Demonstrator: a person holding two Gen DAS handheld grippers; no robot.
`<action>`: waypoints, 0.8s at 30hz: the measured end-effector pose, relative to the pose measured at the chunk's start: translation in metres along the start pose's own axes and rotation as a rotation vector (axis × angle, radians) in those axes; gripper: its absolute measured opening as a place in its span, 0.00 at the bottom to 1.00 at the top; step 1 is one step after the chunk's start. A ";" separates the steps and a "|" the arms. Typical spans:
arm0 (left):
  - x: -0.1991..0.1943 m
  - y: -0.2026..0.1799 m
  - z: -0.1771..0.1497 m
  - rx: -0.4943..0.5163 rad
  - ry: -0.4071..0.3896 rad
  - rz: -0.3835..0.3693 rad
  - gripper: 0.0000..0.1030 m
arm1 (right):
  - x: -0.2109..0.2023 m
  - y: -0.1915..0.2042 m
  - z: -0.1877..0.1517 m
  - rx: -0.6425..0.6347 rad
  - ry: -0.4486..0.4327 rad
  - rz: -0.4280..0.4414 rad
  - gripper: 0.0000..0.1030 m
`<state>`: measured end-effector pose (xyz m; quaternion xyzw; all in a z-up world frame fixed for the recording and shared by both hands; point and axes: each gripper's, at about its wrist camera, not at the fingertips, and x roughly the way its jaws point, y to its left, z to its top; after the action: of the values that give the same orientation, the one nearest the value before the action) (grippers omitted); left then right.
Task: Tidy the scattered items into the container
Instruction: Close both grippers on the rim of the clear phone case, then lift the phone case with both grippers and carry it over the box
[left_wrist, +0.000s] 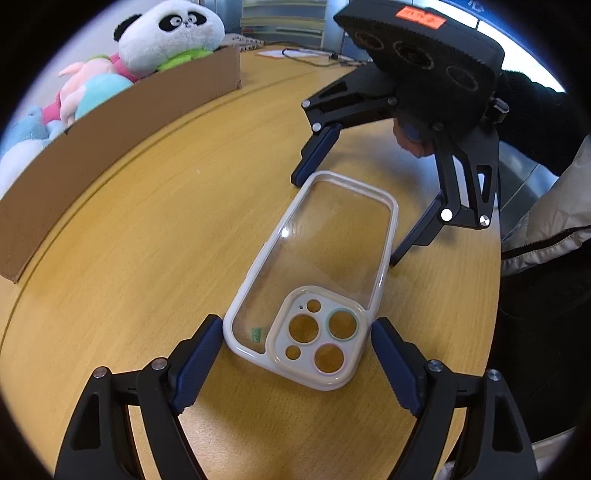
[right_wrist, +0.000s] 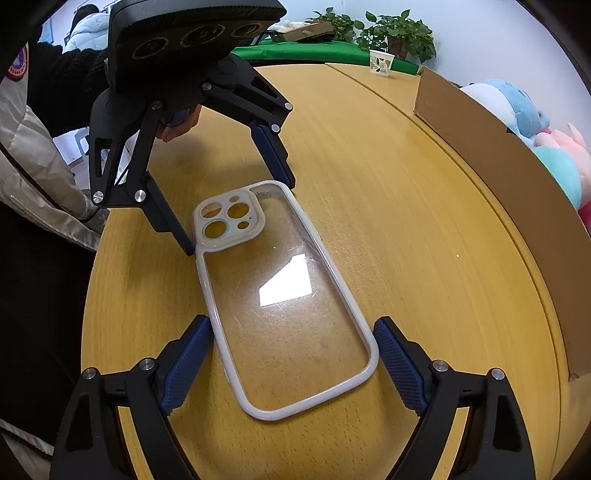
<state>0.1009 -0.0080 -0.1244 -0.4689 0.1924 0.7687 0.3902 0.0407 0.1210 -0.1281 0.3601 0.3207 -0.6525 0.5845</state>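
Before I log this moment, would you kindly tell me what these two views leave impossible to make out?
- Cardboard box interior: its front wall hides it in both views; only the tops of the plush toys show.
- Box ends: cut off by the edge in the left wrist view.
- Whether the left tongs or right tongs actually press the phone case: gaps too fine to judge.
- Paper cup contents: too small, right wrist view.

Round wooden table (left_wrist: 155, 229), light oak grain. At centre lies a clear phone case (left_wrist: 317, 280), flat, white-rimmed, camera cut-outs toward 6 o'clock in the left wrist view. A cardboard box (left_wrist: 122, 147) stands at 10 o'clock; a paper cup (right_wrist: 381, 62) stands at 12 o'clock in the right wrist view.
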 end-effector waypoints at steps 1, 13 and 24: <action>-0.005 0.002 0.001 0.003 -0.013 0.001 0.79 | -0.002 -0.001 0.000 0.007 -0.006 0.002 0.89; -0.104 0.034 0.043 0.179 -0.164 0.157 0.79 | -0.081 -0.032 0.020 -0.014 -0.124 -0.105 0.89; -0.204 0.105 0.155 0.342 -0.323 0.370 0.79 | -0.186 -0.099 0.129 -0.190 -0.194 -0.397 0.88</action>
<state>-0.0169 -0.0560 0.1215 -0.2251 0.3366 0.8478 0.3424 -0.0593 0.1231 0.0978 0.1690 0.3875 -0.7532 0.5039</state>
